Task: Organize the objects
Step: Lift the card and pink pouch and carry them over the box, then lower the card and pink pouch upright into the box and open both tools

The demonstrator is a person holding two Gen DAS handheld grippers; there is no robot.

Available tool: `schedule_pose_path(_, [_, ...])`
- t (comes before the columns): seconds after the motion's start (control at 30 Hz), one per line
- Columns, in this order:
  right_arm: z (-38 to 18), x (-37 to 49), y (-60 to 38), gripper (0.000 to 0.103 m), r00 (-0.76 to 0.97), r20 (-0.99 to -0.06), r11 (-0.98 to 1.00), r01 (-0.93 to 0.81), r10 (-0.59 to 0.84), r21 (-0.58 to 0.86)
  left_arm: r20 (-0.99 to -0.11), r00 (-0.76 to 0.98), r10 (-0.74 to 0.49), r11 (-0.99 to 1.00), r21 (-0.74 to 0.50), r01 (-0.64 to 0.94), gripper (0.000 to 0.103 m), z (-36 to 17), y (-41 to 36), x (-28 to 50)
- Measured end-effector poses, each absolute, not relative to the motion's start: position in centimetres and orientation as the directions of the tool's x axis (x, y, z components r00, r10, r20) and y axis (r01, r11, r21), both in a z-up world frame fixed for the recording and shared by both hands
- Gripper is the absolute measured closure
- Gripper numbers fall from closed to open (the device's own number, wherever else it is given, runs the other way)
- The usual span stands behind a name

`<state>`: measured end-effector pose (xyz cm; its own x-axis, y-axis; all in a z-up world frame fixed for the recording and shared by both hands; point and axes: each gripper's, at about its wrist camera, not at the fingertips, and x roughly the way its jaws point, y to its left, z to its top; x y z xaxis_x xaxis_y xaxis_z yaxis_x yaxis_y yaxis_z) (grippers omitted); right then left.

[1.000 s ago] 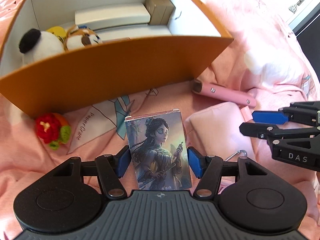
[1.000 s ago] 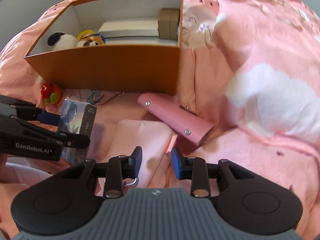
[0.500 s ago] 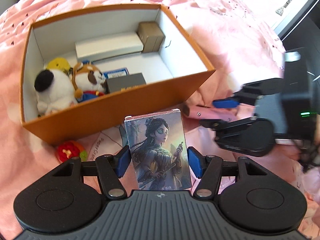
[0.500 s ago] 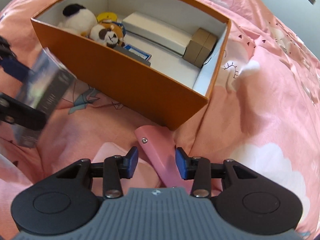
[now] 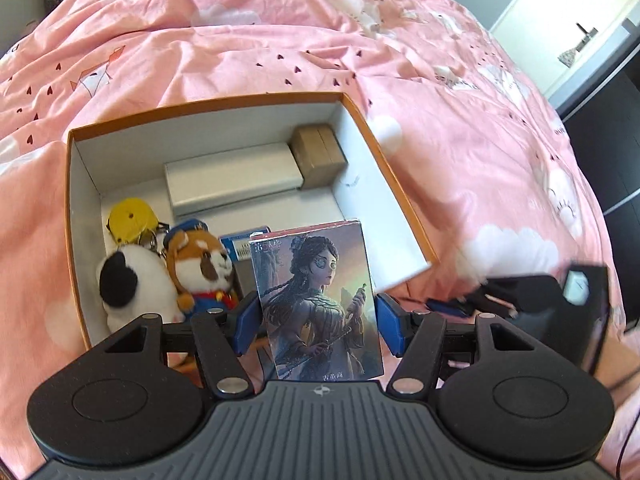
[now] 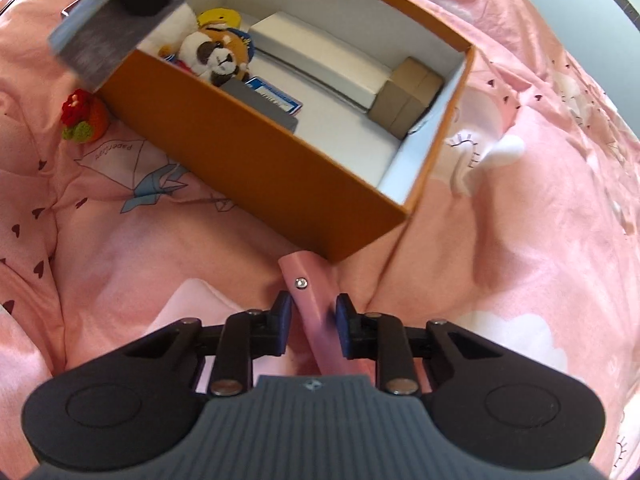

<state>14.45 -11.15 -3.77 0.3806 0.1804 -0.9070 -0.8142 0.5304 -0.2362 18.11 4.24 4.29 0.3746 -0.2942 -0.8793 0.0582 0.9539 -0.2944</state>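
The left gripper clamps an illustrated card box upright over the near wall of the orange box. The right gripper has just been closing, its blue pads narrow around a pink case lying on the pink bedspread at the box's near corner. Inside sit plush toys at the left end, a white carton and a brown carton along the far wall; the floor beside the right wall is bare.
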Motion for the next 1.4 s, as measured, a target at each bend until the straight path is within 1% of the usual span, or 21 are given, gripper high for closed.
schedule_pose_path(0.2, [-4.1,15.0,-11.4,0.079,0.435,-0.889,0.5,-0.807,0.143,-0.314,-0.924,0.295,-0.241,0.966,-0.259,-0.022,0.034,0.8,3.7,22.8])
schedule_pose_path(0.3, [-4.4,15.4,-11.3,0.079,0.44,-0.886,0.484,-0.813,0.146,-0.324,-0.938,0.258,-0.232,0.967,-0.252,-0.043,0.034,-1.2,3.4,24.0])
schedule_pose_path(0.4, [-4.1,15.9,-11.6,0.08,0.419,-0.894,0.492,-0.818,0.157,-0.297,-0.946,0.237,-0.221,0.969,-0.241,-0.06,0.034,-2.3,3.2,24.6])
schedule_pose_path(0.57, [-1.7,17.1,-13.8,0.085,0.396,-0.9,0.579,-0.783,0.183,-0.227,-0.949,0.238,-0.207,0.966,-0.237,-0.104,0.034,-3.3,3.1,24.6])
schedule_pose_path(0.73, [2.2,18.7,-16.9,0.086,0.418,-0.877,0.721,-0.68,0.236,-0.13,-0.952,0.257,-0.167,0.967,-0.209,-0.145,0.034,-4.1,3.2,24.4])
schedule_pose_path(0.9, [6.5,20.1,-19.2,0.086,0.467,-0.827,0.813,-0.582,0.314,-0.02,-0.937,0.273,-0.218,0.93,-0.284,-0.235,0.034,-4.8,4.6,24.1])
schedule_pose_path(1.07, [10.0,21.3,-19.3,0.086,0.476,-0.768,0.83,-0.543,0.428,0.126,-0.944,0.276,-0.178,0.939,-0.247,-0.241,0.034,-5.2,4.6,23.9])
schedule_pose_path(1.17, [10.6,22.2,-17.8,0.086,0.445,-0.745,0.811,-0.544,0.497,0.216,-0.939,0.289,-0.184,0.93,-0.261,-0.258,0.034,-5.5,4.8,23.6])
schedule_pose_path(1.23, [10.3,22.7,-16.4,0.086,0.415,-0.745,0.795,-0.554,0.523,0.249,-0.939,0.286,-0.19,0.932,-0.264,-0.248,0.034,-5.6,4.8,23.6])
schedule_pose_path(1.3, [9.5,23.1,-14.8,0.086,0.386,-0.76,0.79,-0.554,0.524,0.263,-0.936,0.291,-0.196,0.936,-0.267,-0.23,0.034,-5.6,4.9,23.6])
schedule_pose_path(1.4, [7.8,24.0,-12.7,0.086,0.34,-0.789,0.791,-0.545,0.512,0.279,-0.925,0.3,-0.234,0.929,-0.304,-0.212,0.036,-5.3,5.4,23.5])
